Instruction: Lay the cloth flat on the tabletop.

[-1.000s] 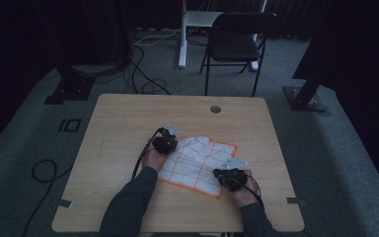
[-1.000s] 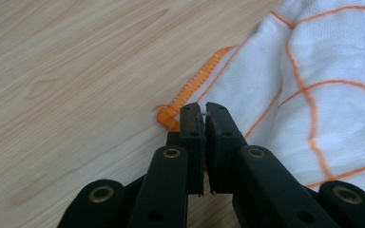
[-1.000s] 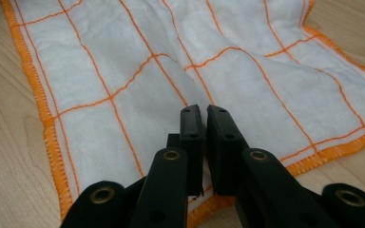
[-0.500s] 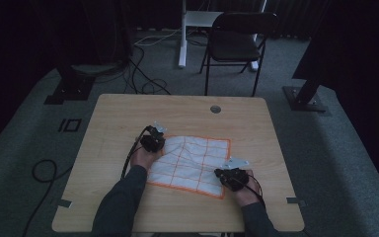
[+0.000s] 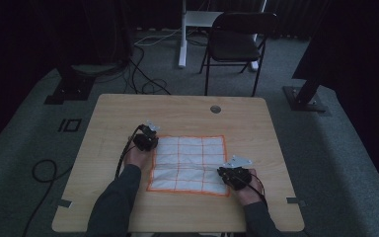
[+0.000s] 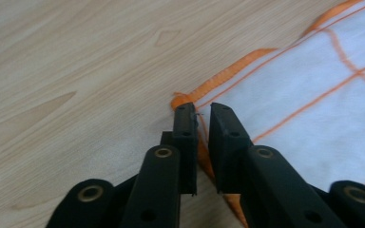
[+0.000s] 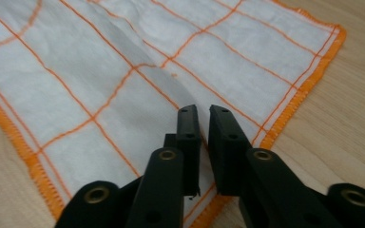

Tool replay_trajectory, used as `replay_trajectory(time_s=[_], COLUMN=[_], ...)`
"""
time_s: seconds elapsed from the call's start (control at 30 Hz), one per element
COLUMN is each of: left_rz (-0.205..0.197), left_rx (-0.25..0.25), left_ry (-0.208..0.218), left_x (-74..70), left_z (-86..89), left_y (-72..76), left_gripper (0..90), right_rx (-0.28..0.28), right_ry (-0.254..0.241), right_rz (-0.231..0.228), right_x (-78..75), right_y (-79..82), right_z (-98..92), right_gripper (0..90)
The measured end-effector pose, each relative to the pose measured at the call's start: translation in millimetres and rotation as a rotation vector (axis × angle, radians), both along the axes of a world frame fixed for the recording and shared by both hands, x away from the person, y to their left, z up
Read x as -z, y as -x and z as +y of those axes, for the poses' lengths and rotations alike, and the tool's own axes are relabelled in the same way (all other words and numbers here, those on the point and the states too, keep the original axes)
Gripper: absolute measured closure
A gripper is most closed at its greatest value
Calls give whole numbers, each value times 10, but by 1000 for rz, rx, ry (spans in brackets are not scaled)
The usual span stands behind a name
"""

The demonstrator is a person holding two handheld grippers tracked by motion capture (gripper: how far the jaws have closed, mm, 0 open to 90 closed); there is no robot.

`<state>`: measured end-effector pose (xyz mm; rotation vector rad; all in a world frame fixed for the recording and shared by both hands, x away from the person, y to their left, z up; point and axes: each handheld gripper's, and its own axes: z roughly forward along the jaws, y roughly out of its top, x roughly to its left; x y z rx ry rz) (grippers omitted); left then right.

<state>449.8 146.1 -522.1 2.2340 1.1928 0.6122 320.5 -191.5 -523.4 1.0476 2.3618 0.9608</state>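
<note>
The white, orange-checked cloth (image 5: 190,163) lies spread flat on the worktop (image 5: 113,123). Both tongs, left (image 6: 198,114) and right (image 7: 204,114), have just eased slightly apart at opposite cloth corners.

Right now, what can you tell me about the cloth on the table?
The cloth is white, thin woven fabric with an orange grid and orange stitched hem. It lies spread nearly flat on the wooden table, with one soft crease. The left gripper straddles one corner's hem; the right gripper sits over another edge, jaws slightly apart.
</note>
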Motion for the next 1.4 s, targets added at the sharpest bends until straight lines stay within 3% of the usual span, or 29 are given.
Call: replay_trajectory(time_s=[0.27,0.53,0.63,0.97,1.23,1.4], left_rz=[-37,5,2,-22,-35,-57], left_rx=[83,126,118,87,64,32], left_ry=[47,41,65,68,55,109], left_x=[-141,66,101,121,115,64], left_z=[7,-19,22,180,188,323], left_y=[332,567,589,560,612,735], left_gripper=[784,771,773,770,732,699], right_rx=[-5,7,5,7,-4,0], right_ry=[-15,21,32,5,-6,-16], right_rz=[-22,27,38,68,88,33], right_x=[-53,90,126,129,125,80], right_y=[137,173,174,240,297,310], right_z=[-48,-39,-35,-135,-166,-167], right_gripper=[704,576,568,560,540,525])
